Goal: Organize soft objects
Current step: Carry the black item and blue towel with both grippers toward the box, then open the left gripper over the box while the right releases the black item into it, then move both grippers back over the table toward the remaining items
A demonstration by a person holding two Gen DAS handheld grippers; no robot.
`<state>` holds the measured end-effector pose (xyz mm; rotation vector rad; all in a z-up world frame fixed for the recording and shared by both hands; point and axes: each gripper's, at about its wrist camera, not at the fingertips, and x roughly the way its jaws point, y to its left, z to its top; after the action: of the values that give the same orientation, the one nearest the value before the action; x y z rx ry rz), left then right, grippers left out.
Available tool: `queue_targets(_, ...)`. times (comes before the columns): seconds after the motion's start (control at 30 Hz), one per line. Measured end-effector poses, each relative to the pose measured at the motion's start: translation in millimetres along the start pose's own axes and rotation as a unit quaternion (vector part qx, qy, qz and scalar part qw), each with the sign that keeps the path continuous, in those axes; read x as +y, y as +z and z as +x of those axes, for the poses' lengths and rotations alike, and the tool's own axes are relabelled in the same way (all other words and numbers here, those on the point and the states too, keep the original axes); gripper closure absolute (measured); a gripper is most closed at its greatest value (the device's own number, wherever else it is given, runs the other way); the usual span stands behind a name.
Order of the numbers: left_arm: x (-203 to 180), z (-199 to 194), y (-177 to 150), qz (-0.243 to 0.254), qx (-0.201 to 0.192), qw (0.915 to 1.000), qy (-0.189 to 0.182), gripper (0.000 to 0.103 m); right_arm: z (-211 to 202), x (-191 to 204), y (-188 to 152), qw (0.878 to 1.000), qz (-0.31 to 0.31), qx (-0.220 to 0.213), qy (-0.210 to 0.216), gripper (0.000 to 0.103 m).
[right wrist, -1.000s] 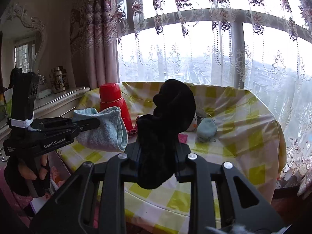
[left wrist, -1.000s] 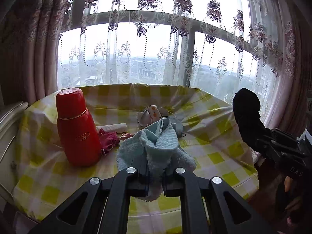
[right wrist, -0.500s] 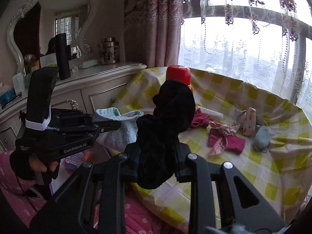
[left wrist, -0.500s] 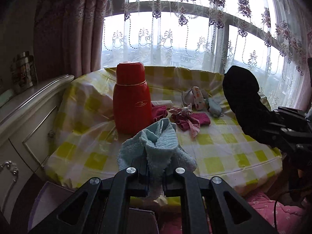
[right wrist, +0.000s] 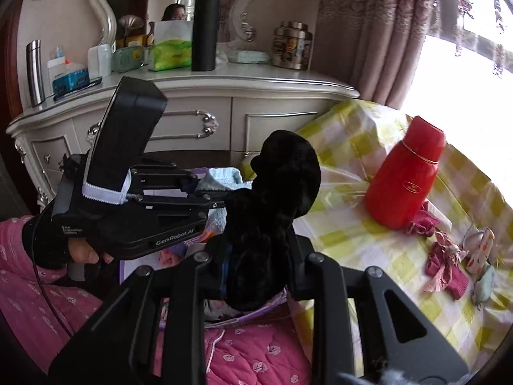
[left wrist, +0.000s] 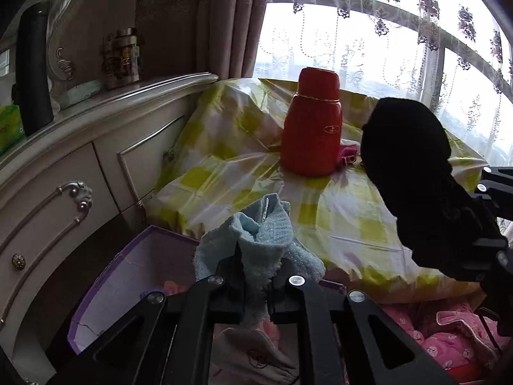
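My left gripper [left wrist: 256, 285] is shut on a light blue sock [left wrist: 259, 243] and holds it over a purple box [left wrist: 128, 276] on the floor beside the table. The box holds several soft items. My right gripper [right wrist: 256, 276] is shut on a black sock [right wrist: 275, 205] just right of the left one, near the box [right wrist: 256, 308]. The black sock also shows in the left wrist view [left wrist: 413, 173]. Dark pink socks [right wrist: 445, 269], a patterned sock [right wrist: 481, 247] and a pale blue sock [right wrist: 484, 285] lie on the yellow-check table [right wrist: 368, 250].
A red thermos [left wrist: 312, 123] stands on the table near its left edge. A white dresser [right wrist: 192, 109] with bottles and boxes on top stands behind the box. The person's pink quilted clothing [right wrist: 250, 353] is below the grippers. Curtains and a window lie beyond the table.
Both grippers have swung left and down from above the table to the purple box beside the dresser, each still holding its sock.
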<state>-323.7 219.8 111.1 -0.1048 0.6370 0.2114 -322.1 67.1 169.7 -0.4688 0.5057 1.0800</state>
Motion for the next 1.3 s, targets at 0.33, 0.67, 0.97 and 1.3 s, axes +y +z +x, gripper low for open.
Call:
queue_targets(0.33, 63, 18, -40, -0.055, 0.082, 0.9931, 0.064, 0.09, 57, 43, 2, 0.993, -0.064, 0.079, 0.062, 0.074)
queue_targets(0.67, 91, 22, -59, -0.061, 0.112, 0.9803, 0.151, 0.022, 107, 56, -8, 0.976, -0.059, 0.183, 0.103, 0.03)
queue_targets(0.97, 99, 27, -67, -0.07, 0.148, 0.9727, 0.164, 0.022, 101, 59, -15, 0.975, -0.066, 0.188, 0.101, 0.026)
queue_targets(1.3, 47, 42, -41, -0.02, 0.146, 0.9801, 0.133, 0.022, 69, -10, -28, 0.988, 0.002, 0.144, 0.054, 0.024)
